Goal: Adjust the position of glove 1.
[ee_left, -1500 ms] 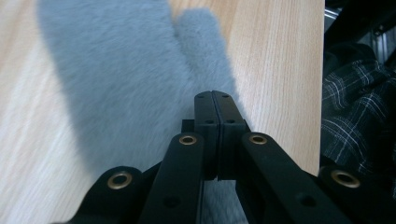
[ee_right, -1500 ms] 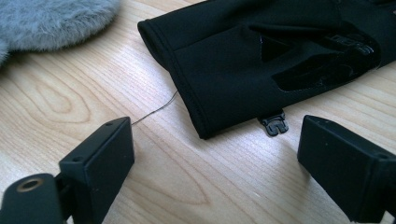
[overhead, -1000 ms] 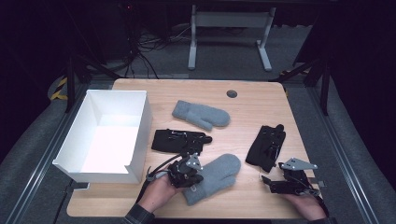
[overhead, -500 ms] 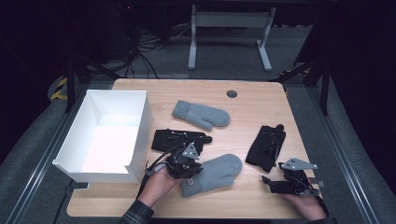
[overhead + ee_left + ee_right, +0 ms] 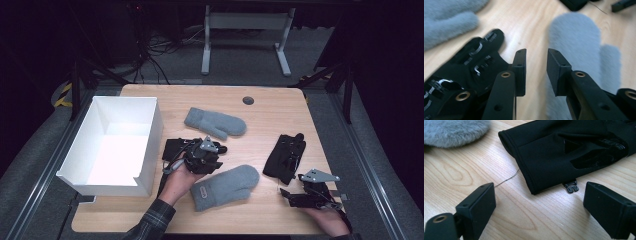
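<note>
Looking down at the table, nothing is sitting in the white box [image 5: 107,150] on the left yet (my guess is the gloves go there). Two grey mittens [image 5: 216,122] [image 5: 225,186] and two black gloves [image 5: 175,148] [image 5: 286,157] are all lying on the wood. The left gripper [image 5: 202,155] is hovering between a black glove and the near mitten, jaws a little apart, holding nothing. The right gripper [image 5: 309,194] is waiting near the right black glove, jaws wide apart, holding nothing. The near mitten is wearing a small label [image 5: 203,192], too tiny to read.
</note>
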{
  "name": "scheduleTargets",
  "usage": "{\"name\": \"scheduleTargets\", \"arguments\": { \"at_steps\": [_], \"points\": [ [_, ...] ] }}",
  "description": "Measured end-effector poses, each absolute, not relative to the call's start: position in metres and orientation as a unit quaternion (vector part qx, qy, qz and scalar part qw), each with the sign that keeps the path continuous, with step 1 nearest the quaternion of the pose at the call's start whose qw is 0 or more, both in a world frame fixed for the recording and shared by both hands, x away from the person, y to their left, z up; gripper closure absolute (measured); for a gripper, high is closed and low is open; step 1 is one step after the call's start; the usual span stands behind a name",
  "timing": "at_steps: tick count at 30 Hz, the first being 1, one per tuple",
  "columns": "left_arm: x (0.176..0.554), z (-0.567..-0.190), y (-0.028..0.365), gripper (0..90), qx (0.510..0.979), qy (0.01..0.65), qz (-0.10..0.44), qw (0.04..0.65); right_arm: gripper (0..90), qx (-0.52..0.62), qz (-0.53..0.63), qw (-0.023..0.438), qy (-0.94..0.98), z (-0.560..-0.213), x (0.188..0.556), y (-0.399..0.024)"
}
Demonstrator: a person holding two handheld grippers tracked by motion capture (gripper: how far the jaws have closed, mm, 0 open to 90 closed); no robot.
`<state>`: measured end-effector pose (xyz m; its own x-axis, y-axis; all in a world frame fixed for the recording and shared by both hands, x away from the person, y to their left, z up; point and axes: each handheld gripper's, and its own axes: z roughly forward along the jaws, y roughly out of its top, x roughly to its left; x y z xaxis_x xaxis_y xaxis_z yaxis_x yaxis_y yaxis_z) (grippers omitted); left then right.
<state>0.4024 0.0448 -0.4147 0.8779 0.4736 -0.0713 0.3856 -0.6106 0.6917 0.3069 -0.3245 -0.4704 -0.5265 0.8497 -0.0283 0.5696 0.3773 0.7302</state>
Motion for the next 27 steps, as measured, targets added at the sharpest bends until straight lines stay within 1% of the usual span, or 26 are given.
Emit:
{"name": "scheduleTargets", "arguments": {
  "at_steps": [8, 18, 27],
  "points": [
    [0.432, -0.414, 0.045, 69.9, 0.881, 0.274, 0.070, 0.379, 11.2, 0.438, 0.342, 0.204, 0.806, -0.470, 0.307, -0.324],
    [0.466, -0.418, 0.046, 69.6, 0.874, 0.307, 0.085, 0.366, 11.1, 0.437, 0.342, 0.203, 0.807, -0.470, 0.308, -0.324],
    [0.491, -0.417, 0.038, 69.6, 0.877, 0.305, 0.102, 0.357, 11.1, 0.434, 0.343, 0.203, 0.808, -0.470, 0.309, -0.323]
  ]
}}
